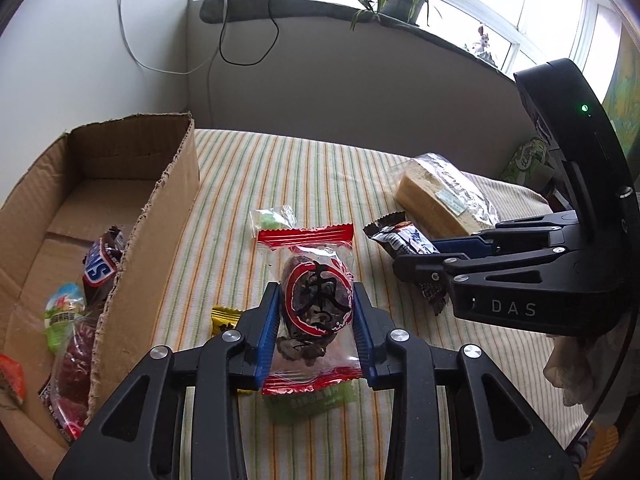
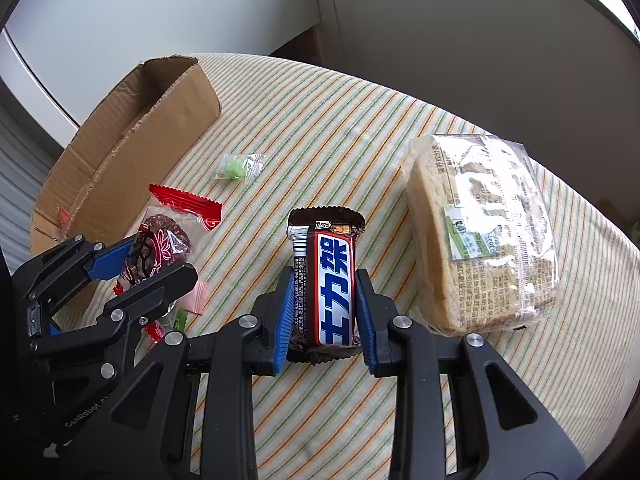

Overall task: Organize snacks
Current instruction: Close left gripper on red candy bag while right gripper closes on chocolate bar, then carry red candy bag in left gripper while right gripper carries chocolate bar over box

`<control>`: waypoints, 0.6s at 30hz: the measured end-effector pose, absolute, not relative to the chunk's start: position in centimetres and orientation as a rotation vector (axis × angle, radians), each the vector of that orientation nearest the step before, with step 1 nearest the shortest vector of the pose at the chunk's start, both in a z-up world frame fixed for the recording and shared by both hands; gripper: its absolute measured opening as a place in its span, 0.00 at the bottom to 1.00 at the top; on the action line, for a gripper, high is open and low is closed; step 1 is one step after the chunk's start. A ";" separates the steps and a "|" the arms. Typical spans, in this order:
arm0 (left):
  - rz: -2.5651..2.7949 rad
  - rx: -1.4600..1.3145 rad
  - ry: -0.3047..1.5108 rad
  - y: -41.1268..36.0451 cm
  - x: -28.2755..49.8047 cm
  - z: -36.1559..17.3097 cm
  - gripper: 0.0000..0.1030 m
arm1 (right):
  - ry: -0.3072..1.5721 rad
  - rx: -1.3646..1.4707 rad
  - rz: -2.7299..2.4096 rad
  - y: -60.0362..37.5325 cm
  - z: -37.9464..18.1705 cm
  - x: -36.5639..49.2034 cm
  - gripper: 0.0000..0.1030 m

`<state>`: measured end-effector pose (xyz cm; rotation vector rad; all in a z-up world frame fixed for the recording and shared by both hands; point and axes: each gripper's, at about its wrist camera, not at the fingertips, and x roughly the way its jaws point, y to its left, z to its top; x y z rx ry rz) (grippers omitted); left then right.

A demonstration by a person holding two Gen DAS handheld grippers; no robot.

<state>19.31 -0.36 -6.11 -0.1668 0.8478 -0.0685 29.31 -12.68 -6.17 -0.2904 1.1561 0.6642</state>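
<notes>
The left gripper (image 1: 316,316) pinches a date packet (image 1: 311,312) just right of the box (image 1: 148,216), while the right gripper (image 2: 323,304) pinches a chocolate bar (image 2: 326,280) left of the bread (image 2: 484,232).

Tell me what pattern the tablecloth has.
Thin green and orange stripes on the cream tablecloth; the right wrist view shows it best.

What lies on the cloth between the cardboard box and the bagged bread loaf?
In the right wrist view, a small clear packet of green candy lies between the cardboard box and the bread loaf; otherwise bare striped cloth.
</notes>
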 end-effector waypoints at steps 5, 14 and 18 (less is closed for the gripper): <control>-0.078 -0.175 0.818 0.2 17.9 -4.7 0.32 | 1.130 -0.294 0.655 -13.3 -4.4 27.8 0.29; -0.082 -0.193 0.754 1.5 15.1 -2.2 0.32 | 1.083 -0.305 0.655 -12.2 -0.9 25.5 0.29; -0.070 -0.203 0.730 2.9 13.9 -1.4 0.32 | 1.061 -0.314 0.663 -11.3 0.6 24.6 0.29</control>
